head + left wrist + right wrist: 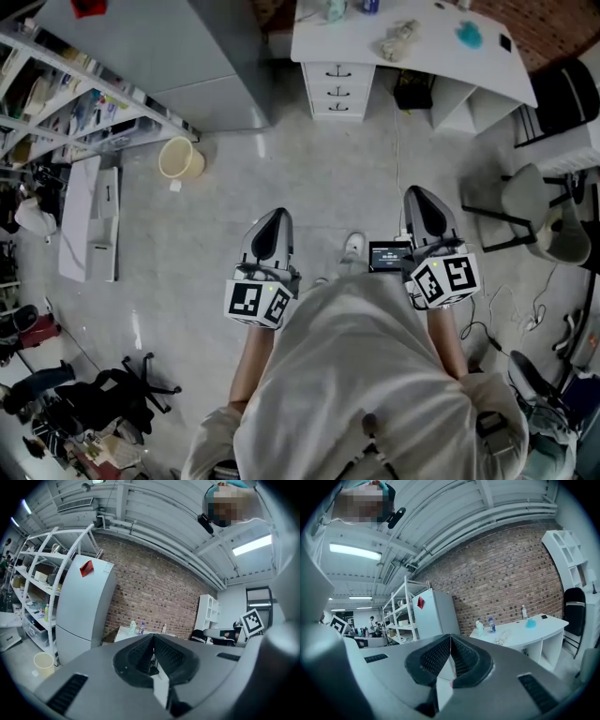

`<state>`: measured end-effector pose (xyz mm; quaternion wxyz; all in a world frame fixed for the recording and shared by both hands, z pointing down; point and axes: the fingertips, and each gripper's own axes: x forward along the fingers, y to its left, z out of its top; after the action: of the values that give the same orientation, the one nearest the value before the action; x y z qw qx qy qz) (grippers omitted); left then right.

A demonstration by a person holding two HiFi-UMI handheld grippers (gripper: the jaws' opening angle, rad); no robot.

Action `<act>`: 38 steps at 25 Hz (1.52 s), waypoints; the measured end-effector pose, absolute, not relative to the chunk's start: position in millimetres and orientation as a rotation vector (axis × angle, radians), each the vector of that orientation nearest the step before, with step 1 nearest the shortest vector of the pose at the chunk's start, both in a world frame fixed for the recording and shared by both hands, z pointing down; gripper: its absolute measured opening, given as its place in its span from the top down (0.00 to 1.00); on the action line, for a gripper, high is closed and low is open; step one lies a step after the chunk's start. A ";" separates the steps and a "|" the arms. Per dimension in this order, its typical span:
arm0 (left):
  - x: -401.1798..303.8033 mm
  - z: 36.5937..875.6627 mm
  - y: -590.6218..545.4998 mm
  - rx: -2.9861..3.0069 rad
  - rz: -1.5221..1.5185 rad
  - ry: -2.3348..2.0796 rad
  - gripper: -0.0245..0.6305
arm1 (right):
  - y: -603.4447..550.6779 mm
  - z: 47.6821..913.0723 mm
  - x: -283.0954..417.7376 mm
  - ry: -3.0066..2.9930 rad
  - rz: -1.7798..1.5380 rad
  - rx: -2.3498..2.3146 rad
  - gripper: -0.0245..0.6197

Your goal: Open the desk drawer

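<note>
- Both grippers are closed tight with nothing between their jaws. The left gripper (277,221) and the right gripper (421,199) are held side by side, apart from each other, in front of the person's body (366,375), and both point toward the far wall.
- Bare floor (309,169) stretches wide and open from the gripper tips to the white desk (427,58).
- On the left, that stretch ends at a grey fridge (192,56) with a pale bucket (180,157) just in front of it. A shelf rack (66,94) and a white panel (89,220) lying flat line the left edge.
- On the right stand a grey chair (530,202) and, farther off, a black chair (567,94), with loose cables (525,319) on the floor nearer in.
- A thin cable (396,141) runs along the floor from under the desk toward the right gripper.
- The top of the head view cuts off the desk's far edge, and the small things on the desk are hard to name there.
- The person's body hides the near floor.
- In each gripper view the gripper's own body fills the lower middle, so the drawer fronts do not show there.
- The desk drawers (338,89) are three stacked white fronts with dark handles at the desk's left end, all flush. They lie far ahead, between the lines of the two grippers and well apart from both.
</note>
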<state>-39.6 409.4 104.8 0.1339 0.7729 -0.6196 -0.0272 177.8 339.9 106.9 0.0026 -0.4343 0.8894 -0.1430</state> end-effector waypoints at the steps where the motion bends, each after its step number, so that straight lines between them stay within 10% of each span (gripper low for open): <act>1: -37.1 103.3 401.4 2.237 -0.081 -1.803 0.95 | 330.8 106.1 181.0 2.788 -0.447 -1.356 0.92; 38: -125.3 136.1 29.4 2.461 0.053 -1.518 0.95 | 19.0 121.3 110.4 2.731 -0.414 -1.677 0.92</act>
<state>-125.3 29.4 136.1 0.1244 0.8444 -0.5207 0.0183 110.4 19.0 121.3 -0.0450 -0.5186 0.8442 -0.1281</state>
